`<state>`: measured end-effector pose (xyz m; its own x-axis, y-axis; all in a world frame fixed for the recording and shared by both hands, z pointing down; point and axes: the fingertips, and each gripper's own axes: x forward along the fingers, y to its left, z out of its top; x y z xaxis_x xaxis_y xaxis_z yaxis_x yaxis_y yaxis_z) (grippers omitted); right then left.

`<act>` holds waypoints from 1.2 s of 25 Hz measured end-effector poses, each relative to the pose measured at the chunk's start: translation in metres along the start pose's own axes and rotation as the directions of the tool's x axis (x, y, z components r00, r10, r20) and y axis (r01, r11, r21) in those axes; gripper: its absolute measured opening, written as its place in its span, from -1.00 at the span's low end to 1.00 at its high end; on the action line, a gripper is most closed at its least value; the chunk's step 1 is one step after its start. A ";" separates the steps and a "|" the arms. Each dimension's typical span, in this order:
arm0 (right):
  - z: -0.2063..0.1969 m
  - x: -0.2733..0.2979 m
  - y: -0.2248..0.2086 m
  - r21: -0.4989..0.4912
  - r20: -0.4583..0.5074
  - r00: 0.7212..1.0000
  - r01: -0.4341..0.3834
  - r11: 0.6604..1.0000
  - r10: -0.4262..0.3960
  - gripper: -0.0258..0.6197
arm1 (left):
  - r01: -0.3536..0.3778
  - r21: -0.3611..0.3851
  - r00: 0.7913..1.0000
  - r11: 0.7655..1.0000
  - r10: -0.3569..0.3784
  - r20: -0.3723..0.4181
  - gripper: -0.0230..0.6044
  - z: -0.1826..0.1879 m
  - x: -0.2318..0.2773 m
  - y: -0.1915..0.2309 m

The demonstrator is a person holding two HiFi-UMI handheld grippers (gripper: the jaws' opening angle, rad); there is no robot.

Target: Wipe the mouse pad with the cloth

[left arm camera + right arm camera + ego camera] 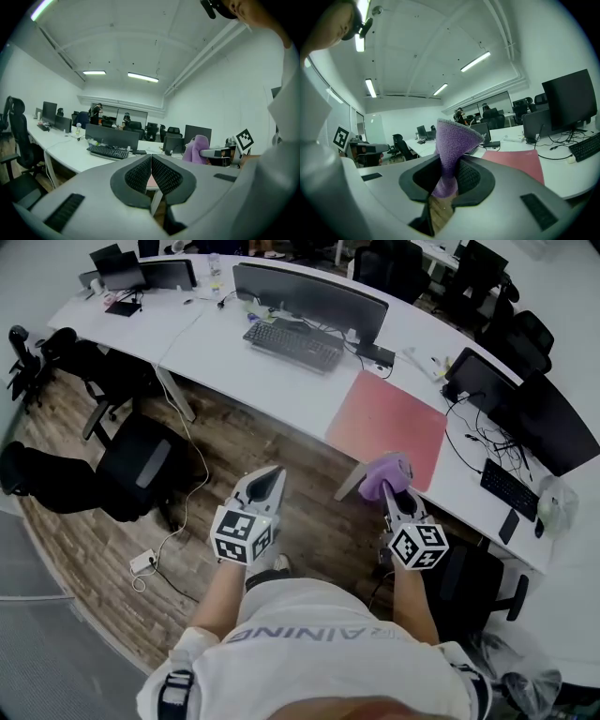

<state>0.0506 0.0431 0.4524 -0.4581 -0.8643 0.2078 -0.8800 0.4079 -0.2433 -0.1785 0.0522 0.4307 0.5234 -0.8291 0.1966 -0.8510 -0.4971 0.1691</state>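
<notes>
Pinching the purple cloth (pixel 452 140), the right gripper (pixel 447 180) has its jaws closed on the cloth's lower end. The rest of the cloth flares up above the pads in a cone shape. The left gripper (pixel 151 171) has its jaws pressed together with nothing between them.

In the head view both grippers are held out in front of the person's torso, side by side and apart, each with its marker cube facing up. The left one is over the wooden floor (pixel 234 460). The right one reaches closer to the desk, with the cloth near the desk's front edge; can't tell if it is past that edge. The cloth is not touching the mouse pad (pixel 389 423).

The mouse pad is red-pink and rectangular. It lies flat on the white desk (pixel 262 381) ahead of the right gripper, and its top is bare. A black keyboard (pixel 292 343) and a wide monitor (pixel 309 294) sit to its left on the same desk. A second dark monitor (pixel 478 381) with cables is on its right. A black office chair (pixel 141 460) stands on the floor left of the left gripper.
</notes>
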 end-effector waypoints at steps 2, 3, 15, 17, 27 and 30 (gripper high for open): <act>0.003 0.019 0.003 -0.001 0.004 1.000 0.020 1.000 -0.020 -0.64 | 0.023 0.001 1.000 1.000 -0.023 -0.006 -0.83 0.003 0.012 0.019; 0.003 0.027 0.005 -0.004 0.005 1.000 0.029 1.000 -0.029 -0.64 | 0.035 0.004 0.999 0.999 -0.035 -0.010 -0.82 0.005 0.018 0.027; -0.006 0.089 -0.032 0.013 -0.050 0.994 0.102 0.995 -0.101 -0.64 | 0.138 -0.015 0.988 0.990 -0.139 -0.068 -0.82 -0.001 0.098 0.063; -0.003 0.098 -0.044 0.017 -0.047 0.994 0.098 0.995 -0.097 -0.64 | 0.139 -0.012 0.988 0.990 -0.139 -0.070 -0.83 0.002 0.115 0.064; 0.040 0.128 -0.179 0.074 -0.018 0.992 0.123 0.990 -0.122 -0.64 | 0.143 0.034 0.987 0.989 -0.140 -0.084 -0.82 0.035 0.245 0.027; 0.053 0.132 -0.228 0.080 -0.011 0.992 0.129 0.988 -0.128 -0.64 | 0.133 0.036 0.988 0.990 -0.130 -0.077 -0.83 0.042 0.292 0.008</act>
<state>0.1973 -0.1792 0.4847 -0.3426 -0.9063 0.2476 -0.9188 0.2682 -0.2896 -0.0346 -0.2044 0.4485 0.6312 -0.7352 0.2471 -0.7748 -0.6120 0.1586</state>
